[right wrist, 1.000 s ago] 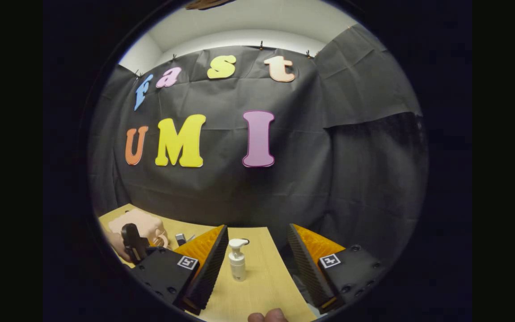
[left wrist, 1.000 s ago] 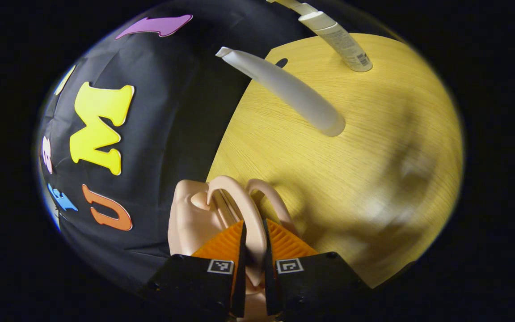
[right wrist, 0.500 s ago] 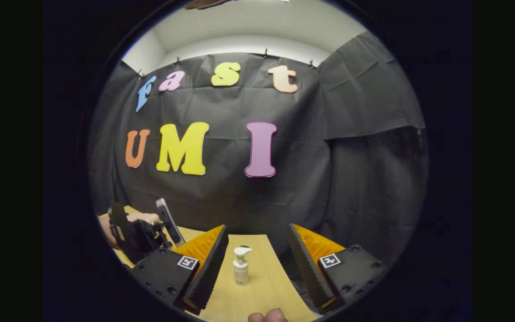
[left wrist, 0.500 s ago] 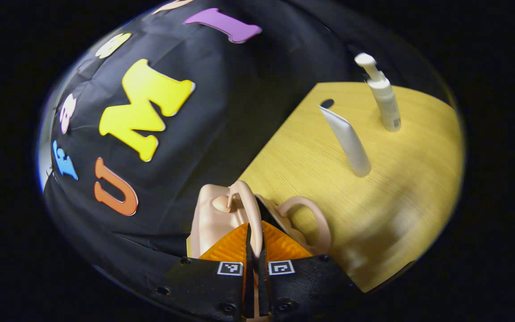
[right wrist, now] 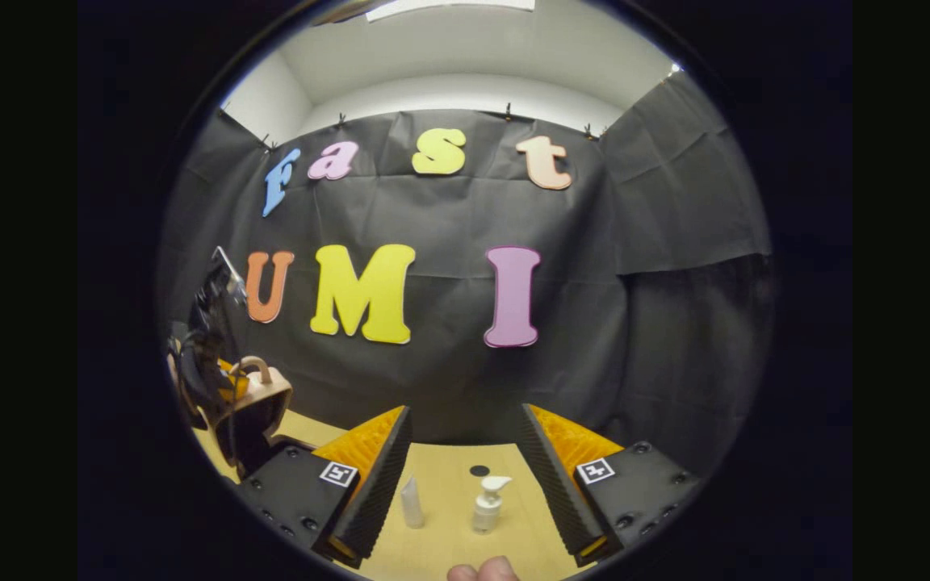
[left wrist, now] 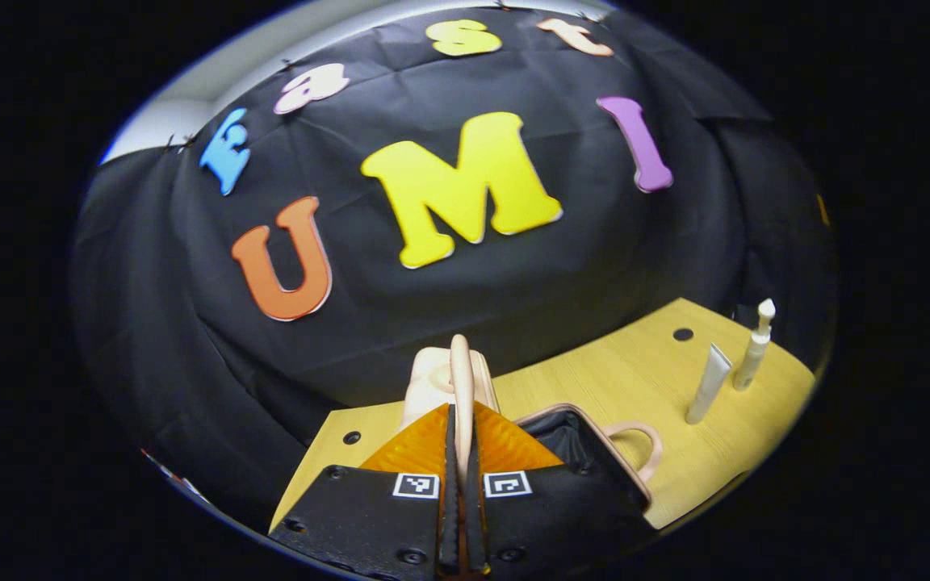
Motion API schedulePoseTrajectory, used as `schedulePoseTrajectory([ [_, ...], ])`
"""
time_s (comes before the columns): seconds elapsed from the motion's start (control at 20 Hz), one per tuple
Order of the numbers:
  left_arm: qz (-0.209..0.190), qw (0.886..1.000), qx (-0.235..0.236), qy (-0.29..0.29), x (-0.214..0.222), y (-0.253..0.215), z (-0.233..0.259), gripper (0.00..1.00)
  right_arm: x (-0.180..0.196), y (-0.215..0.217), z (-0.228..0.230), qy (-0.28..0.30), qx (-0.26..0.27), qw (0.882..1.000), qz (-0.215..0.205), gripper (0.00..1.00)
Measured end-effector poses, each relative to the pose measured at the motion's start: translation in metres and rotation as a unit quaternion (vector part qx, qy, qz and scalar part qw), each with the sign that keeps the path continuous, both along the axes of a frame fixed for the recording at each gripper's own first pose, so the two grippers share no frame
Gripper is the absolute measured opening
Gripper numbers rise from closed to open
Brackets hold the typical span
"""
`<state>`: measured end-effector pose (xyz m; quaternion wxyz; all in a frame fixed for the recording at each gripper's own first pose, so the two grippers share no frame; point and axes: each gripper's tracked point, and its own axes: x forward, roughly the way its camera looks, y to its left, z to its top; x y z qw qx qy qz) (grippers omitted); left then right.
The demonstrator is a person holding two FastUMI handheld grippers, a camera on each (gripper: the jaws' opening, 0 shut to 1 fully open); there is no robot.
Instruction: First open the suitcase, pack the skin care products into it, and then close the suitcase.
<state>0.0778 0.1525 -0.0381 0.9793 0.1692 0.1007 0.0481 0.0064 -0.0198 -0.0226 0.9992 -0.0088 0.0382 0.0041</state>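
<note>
My left gripper (left wrist: pixel 460 413) is shut on the pink handle (left wrist: pixel 460 367) of the small pink suitcase's lid, which it holds raised. The lower half of the suitcase (left wrist: pixel 570 432) lies open on the table with its black lining showing and a second handle (left wrist: pixel 639 436) at its rim. A white tube (left wrist: pixel 708 384) and a white pump bottle (left wrist: pixel 754 355) stand to the right. In the right gripper view, my right gripper (right wrist: pixel 465 452) is open above the table with the tube (right wrist: pixel 411 502) and pump bottle (right wrist: pixel 487 504) between its fingers, untouched. The lifted lid (right wrist: pixel 259 403) shows at far left.
The wooden table (left wrist: pixel 634 379) has small dark holes in it (left wrist: pixel 682 333) and ends at the black cloth wall behind. The hand-held left gripper (right wrist: pixel 207 355) stands at the left of the right gripper view. A fingertip (right wrist: pixel 481 571) shows at the bottom.
My left gripper has swung upward with the handle, raising the lid and opening the suitcase. The right gripper has stayed open; its view has shifted a little and now takes in the tube.
</note>
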Motion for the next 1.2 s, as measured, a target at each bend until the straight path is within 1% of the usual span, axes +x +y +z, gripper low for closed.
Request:
schedulePoseTrajectory([
  [0.05, 0.006, 1.000, -0.020, -0.014, -0.001, 0.023, 0.007, 0.06, -0.001, 0.009, 0.004, -0.001, -0.003, 1.000, 0.005, 0.78],
  [0.15, 0.019, 0.997, -0.058, -0.037, -0.007, 0.065, 0.014, 0.06, -0.002, 0.027, 0.010, -0.004, -0.014, 1.000, 0.012, 0.80],
  [0.25, 0.033, 0.994, -0.095, -0.048, -0.006, 0.110, 0.010, 0.06, -0.003, 0.045, 0.012, -0.003, -0.024, 0.999, 0.021, 0.80],
  [0.3, 0.044, 0.991, -0.112, -0.054, -0.005, 0.132, 0.006, 0.06, -0.005, 0.053, 0.012, -0.002, -0.029, 0.999, 0.025, 0.78],
  [0.4, 0.072, 0.986, -0.140, -0.063, -0.012, 0.179, -0.007, 0.06, -0.006, 0.067, 0.011, 0.002, -0.037, 0.999, 0.031, 0.80],
  [0.45, 0.091, 0.984, -0.138, -0.064, -0.015, 0.204, -0.018, 0.06, -0.007, 0.073, 0.010, 0.003, -0.043, 0.999, 0.032, 0.80],
  [0.55, 0.121, 0.978, -0.160, -0.047, -0.022, 0.242, -0.044, 0.06, -0.007, 0.085, 0.009, 0.006, -0.053, 0.998, 0.035, 0.80],
  [0.7, 0.150, 0.959, -0.237, -0.024, -0.005, 0.287, -0.097, 0.06, -0.008, 0.099, 0.000, 0.017, -0.071, 0.997, 0.040, 0.80],
  [0.75, 0.156, 0.952, -0.263, -0.014, 0.003, 0.297, -0.116, 0.06, -0.007, 0.103, -0.003, 0.022, -0.077, 0.996, 0.041, 0.81],
  [0.85, 0.169, 0.939, -0.300, 0.014, 0.011, 0.312, -0.157, 0.06, -0.006, 0.108, -0.011, 0.034, -0.087, 0.995, 0.043, 0.80],
  [0.95, 0.183, 0.923, -0.336, 0.047, 0.017, 0.321, -0.196, 0.06, -0.004, 0.113, -0.014, 0.041, -0.097, 0.993, 0.044, 0.80],
  [1.05, 0.190, 0.909, -0.362, 0.076, 0.010, 0.334, -0.225, 0.07, -0.001, 0.118, -0.016, 0.046, -0.105, 0.992, 0.046, 0.80],
  [1.1, 0.195, 0.905, -0.368, 0.089, 0.006, 0.343, -0.235, 0.06, -0.001, 0.121, -0.017, 0.047, -0.108, 0.992, 0.047, 0.80],
  [1.2, 0.210, 0.900, -0.364, 0.115, 0.004, 0.349, -0.258, 0.09, -0.002, 0.125, -0.018, 0.048, -0.115, 0.991, 0.052, 0.80],
])
